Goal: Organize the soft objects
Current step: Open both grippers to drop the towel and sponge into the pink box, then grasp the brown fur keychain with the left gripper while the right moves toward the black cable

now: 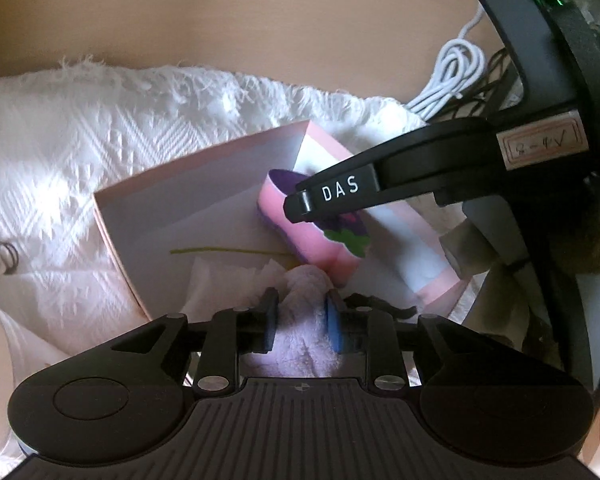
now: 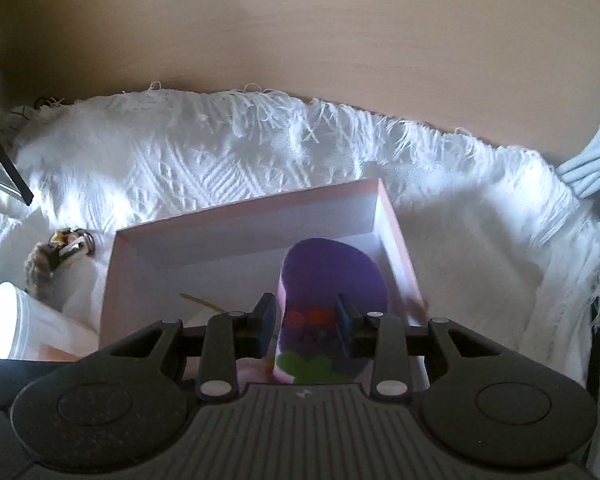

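A shallow pink box [image 2: 244, 216] lay on a white fringed cloth [image 2: 220, 160] spread over the wooden surface [image 2: 300, 40]. The right tongs [image 2: 306, 316] were closed on a pink and purple foam slipper [image 2: 332, 272], both pads pressing its sides near the decorated upper, and held it inside the box close to the right wall. The slipper appeared light and springy; a grip across its narrow middle would probably hold it well, while excessive squeeze would likely deform the foam. The left tongs [image 1: 302, 316] stood about half open around a lilac fleece item [image 1: 300, 344]. The fleece lay between the pads at the near edge of the box, beside crumpled white tissue [image 1: 220, 280], and whether the pads still pressed it could not be determined. This fleece looked limp and compressible, so a bunched fold would give the surest hold. In the left view, the slipper sat just beyond the fleece.
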The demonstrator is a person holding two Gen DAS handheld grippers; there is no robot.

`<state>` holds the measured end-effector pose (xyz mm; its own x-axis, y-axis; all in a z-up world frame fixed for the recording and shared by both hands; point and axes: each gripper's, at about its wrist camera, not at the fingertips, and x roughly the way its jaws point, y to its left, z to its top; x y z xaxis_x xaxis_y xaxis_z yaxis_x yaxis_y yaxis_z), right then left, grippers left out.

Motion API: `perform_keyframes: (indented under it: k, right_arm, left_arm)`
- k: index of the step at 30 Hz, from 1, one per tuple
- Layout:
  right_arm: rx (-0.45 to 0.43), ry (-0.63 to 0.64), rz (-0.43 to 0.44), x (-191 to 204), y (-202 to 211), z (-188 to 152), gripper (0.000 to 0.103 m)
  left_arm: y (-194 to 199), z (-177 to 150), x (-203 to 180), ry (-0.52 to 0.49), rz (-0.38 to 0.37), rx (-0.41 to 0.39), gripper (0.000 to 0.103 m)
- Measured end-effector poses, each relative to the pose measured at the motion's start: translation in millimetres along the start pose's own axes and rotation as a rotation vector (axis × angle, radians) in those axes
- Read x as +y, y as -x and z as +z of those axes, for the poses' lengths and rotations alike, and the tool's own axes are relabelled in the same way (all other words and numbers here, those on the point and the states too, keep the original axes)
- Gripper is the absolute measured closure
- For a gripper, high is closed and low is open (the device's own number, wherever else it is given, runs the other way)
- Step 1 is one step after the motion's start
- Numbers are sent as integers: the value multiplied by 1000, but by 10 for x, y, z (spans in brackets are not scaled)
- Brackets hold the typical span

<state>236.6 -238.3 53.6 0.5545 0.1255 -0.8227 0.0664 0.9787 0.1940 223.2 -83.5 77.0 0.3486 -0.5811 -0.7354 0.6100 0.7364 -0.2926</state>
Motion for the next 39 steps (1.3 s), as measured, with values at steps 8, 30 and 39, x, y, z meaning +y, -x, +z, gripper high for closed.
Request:
perform_keyframes:
  k: [8, 30, 39]
  right_arm:
    - [-135, 27, 22, 115, 671, -68, 56]
    - [-150, -58, 217, 1251, 1164, 319, 54]
    - [-151, 83, 302, 2102, 1317, 884, 50]
  left_arm:
    - [370, 22, -1, 19, -68, -82, 75]
    - [1956, -185, 1504, 207, 161, -246, 75]
    - [2029, 44, 2156, 316, 273, -24, 75]
